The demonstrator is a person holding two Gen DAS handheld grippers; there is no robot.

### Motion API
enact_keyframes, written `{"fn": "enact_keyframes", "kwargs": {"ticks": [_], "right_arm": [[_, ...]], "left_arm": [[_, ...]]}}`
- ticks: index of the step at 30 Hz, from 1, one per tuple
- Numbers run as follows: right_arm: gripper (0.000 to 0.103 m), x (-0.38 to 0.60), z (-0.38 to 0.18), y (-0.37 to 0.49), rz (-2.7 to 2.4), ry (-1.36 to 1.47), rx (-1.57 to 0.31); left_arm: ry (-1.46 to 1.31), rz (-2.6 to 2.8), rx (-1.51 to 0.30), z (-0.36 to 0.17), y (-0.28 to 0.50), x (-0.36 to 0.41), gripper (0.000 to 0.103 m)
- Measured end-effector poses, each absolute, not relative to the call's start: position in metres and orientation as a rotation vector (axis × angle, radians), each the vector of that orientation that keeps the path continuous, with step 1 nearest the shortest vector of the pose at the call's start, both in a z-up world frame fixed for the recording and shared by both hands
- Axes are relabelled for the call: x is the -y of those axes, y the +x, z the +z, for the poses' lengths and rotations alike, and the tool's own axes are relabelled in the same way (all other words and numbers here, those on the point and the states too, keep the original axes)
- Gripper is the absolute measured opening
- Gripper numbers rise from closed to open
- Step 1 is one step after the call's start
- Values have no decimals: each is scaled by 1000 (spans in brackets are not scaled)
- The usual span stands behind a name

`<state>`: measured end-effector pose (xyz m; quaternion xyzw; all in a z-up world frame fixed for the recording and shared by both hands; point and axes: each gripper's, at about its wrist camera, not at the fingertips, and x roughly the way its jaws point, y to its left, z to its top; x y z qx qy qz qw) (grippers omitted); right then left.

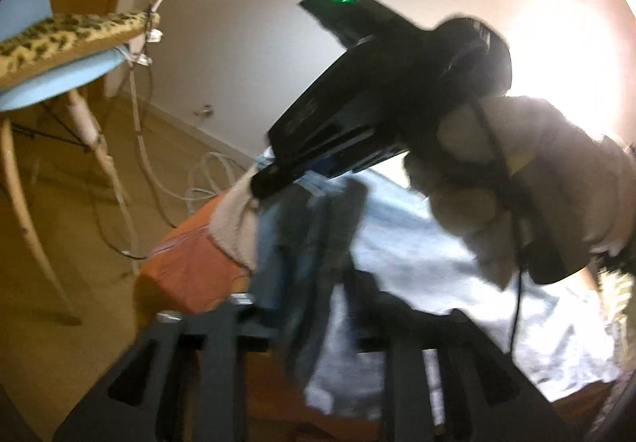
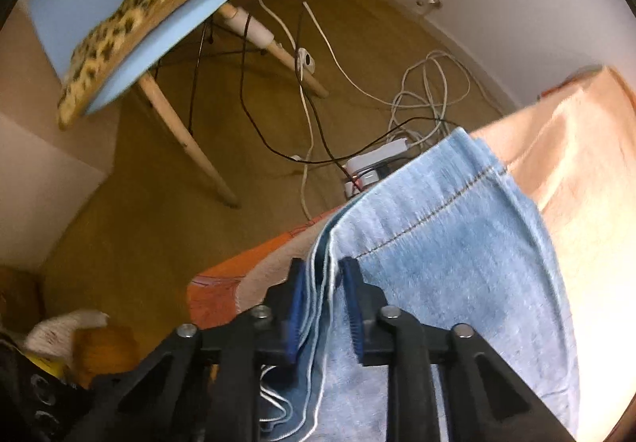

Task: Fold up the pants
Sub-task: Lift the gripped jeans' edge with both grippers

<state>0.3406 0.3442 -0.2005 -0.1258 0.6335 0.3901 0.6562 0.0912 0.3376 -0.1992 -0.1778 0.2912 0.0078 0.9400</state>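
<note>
mid-fold, judging by layers: the right gripper (image 2: 322,297) clamps stacked edges of the light blue jeans (image 2: 445,243) over the orange bed (image 2: 588,148); the left gripper (image 1: 314,322) apparently pinches denim too.

— What colour are the pants (image 2: 449,243)?
— Light blue denim, with tan stitching, lying on a peach blanket (image 2: 576,171) over orange bedding (image 2: 214,295).
— And the chair (image 2: 131,8)?
— Pale blue seat, light wooden legs, a leopard-print cushion (image 2: 159,0) on top.
— The right gripper (image 2: 324,307)?
— Black, with dark blue pads (image 2: 296,318). White and black cables (image 2: 417,92) cross the mustard floor (image 2: 131,227).
</note>
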Motion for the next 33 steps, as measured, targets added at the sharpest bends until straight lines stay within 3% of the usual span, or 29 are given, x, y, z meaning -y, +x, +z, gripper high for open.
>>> {"fn": "enact_keyframes", "kwargs": {"ticks": [1,8,16,33], "right_arm": [[11,-342,-200,343,885,-254,-1447],[7,-329,-196,350,877,-111,-1475],[5,-301,-182,352,910,53,-1451],[4,-198,-97,333,867,280,-1242]], "left_arm": [[-357,35,-604,-201,94,-339,47],[-352,20,-624,-207,102,-344,47],[-351,-49,-576,-193,94,-339,21],[-357,-307,-571,-126,81,-270,18]]}}
